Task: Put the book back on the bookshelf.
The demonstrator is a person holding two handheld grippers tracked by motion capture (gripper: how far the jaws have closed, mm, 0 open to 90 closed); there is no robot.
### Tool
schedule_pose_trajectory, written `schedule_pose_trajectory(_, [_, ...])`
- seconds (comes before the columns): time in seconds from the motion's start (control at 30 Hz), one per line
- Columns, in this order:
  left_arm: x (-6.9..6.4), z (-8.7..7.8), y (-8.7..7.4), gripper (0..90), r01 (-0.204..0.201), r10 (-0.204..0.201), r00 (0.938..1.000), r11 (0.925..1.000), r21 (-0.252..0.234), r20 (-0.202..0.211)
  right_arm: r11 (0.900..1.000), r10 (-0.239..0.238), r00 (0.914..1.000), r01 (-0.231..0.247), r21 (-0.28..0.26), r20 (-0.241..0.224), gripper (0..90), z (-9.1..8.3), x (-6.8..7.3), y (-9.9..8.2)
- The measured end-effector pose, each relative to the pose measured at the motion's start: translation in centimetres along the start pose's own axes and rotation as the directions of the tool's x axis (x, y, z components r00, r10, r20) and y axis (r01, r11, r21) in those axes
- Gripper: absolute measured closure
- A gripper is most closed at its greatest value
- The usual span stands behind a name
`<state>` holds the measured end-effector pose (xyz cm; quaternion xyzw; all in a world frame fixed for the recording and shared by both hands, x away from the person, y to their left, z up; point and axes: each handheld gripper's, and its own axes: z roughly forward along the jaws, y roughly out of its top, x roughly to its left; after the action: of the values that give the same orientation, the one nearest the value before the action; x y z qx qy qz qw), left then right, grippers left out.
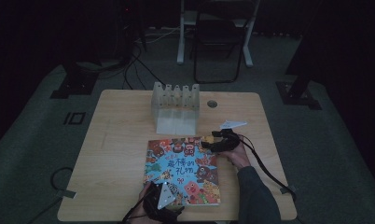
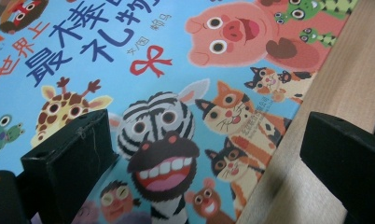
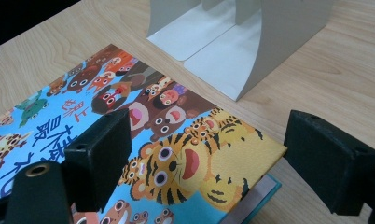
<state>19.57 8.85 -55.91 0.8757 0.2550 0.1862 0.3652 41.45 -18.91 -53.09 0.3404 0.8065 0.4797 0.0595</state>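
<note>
- Table (image 1: 115, 140): pale wood top, dim room around it. Everything in play sits on the right-centre half.
- Picture book (image 1: 182, 170): lies flat, cover up, near the front edge of the table, just in front of the rack. Blue cover with cartoon animals. Likely a thin hardcover, so stiff board and fairly light; the glossy face looks slippery. Lying flat gives no grip from above, so take it at an edge or corner. In the right gripper view the cover corner with the tiger stands lifted off the pages beneath; that is the easiest spot to pinch.
- Rack (image 1: 175, 106): white slotted book stand, upright behind the book, apart from it. Looks like light plastic that may slide if bumped.
- Left gripper (image 1: 158, 198): at the book's near edge. Jaws spread wide, one over the cover and one over bare wood, straddling the edge, holding nothing.
- Right gripper (image 1: 217, 140): at the far right corner of the book. Jaws apart on either side of the raised corner, not pinching yet.
</note>
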Motion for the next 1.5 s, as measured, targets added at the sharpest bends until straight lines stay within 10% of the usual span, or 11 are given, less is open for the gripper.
schedule_pose_trajectory(1.0, [-1.0,0.2,1.5,2.6,-0.06,0.046,0.9917,0.9915,-0.115,-0.12,0.9992,-0.011,0.9999,0.011,-0.037,0.005,15.6,-1.3,1.1,1.8])
schedule_pose_trajectory(1.5, [-0.9,-0.9,1.8,3.6,-0.065,0.048,0.9929,0.9856,-0.156,-0.109,0.9999,0.006,0.9998,-0.005,0.014,-0.019,18.8,-1.6,2.5,1.2])
